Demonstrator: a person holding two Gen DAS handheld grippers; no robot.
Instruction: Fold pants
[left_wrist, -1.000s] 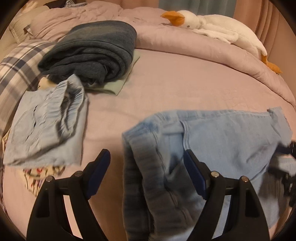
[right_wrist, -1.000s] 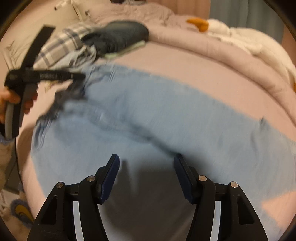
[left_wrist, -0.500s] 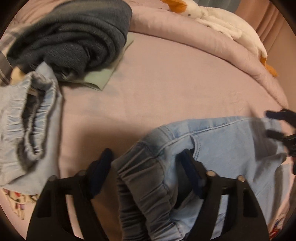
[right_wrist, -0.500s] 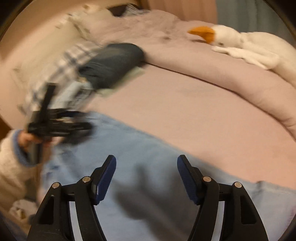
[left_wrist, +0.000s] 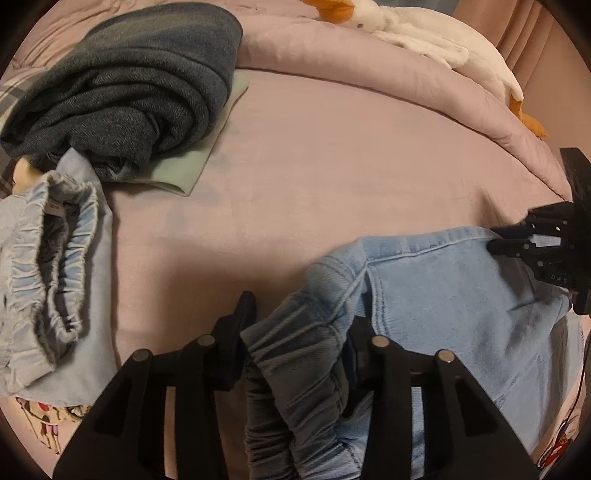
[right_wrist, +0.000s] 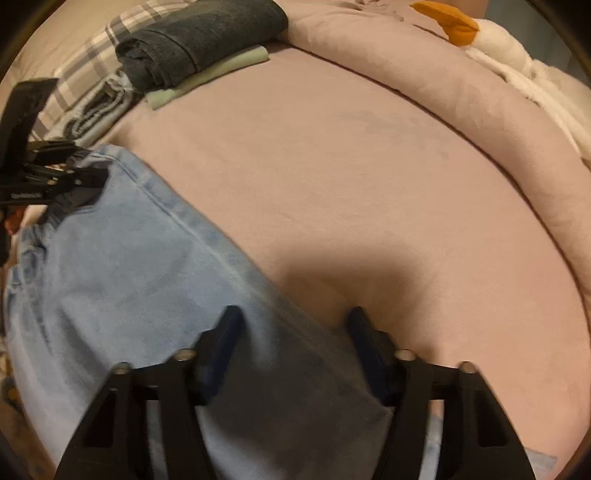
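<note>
Left gripper (left_wrist: 299, 332) has just been closing, pinching the light blue denim pants' (left_wrist: 443, 295) elastic waistband on the pink bed (left_wrist: 314, 177), while the right gripper (right_wrist: 291, 332), also closing, straddles the leg edge, still spread.

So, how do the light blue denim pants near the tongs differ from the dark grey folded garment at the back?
The light blue denim pants lie spread flat; the dark grey folded garment is bundled thick. The pants lie directly on the pink bedsheet; the grey garment lies on a pale green cloth.
</note>
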